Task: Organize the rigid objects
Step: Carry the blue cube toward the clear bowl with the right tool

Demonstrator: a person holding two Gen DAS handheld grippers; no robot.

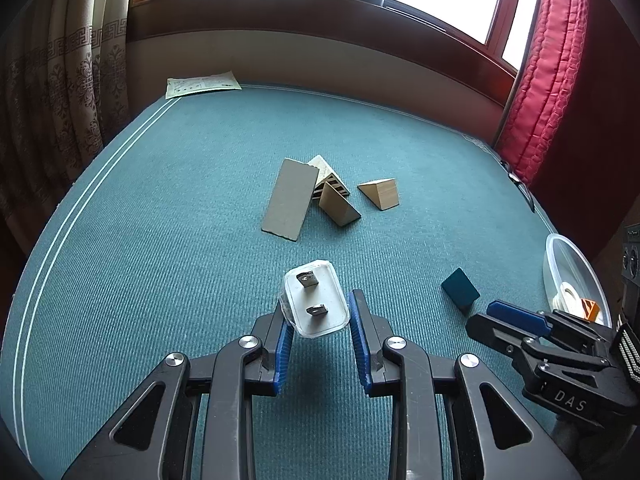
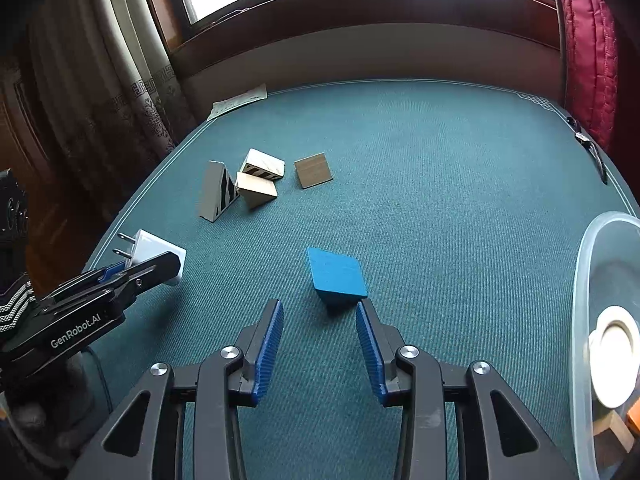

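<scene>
While left gripper (image 1: 318, 312) clamps the light, slick charger (image 1: 316, 304) | right gripper (image 2: 320, 312) empty, parted | take stiff blue block (image 2: 337, 276) by flat sides

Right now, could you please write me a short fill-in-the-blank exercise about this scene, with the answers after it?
1. The left gripper holds a white ____ with two metal prongs.
2. The block lying just ahead of the right gripper is ____ in colour.
3. The cloth covering the table is ____.
4. The clear container holds a roll of ____.

Answers: plug; blue; green; tape
</scene>
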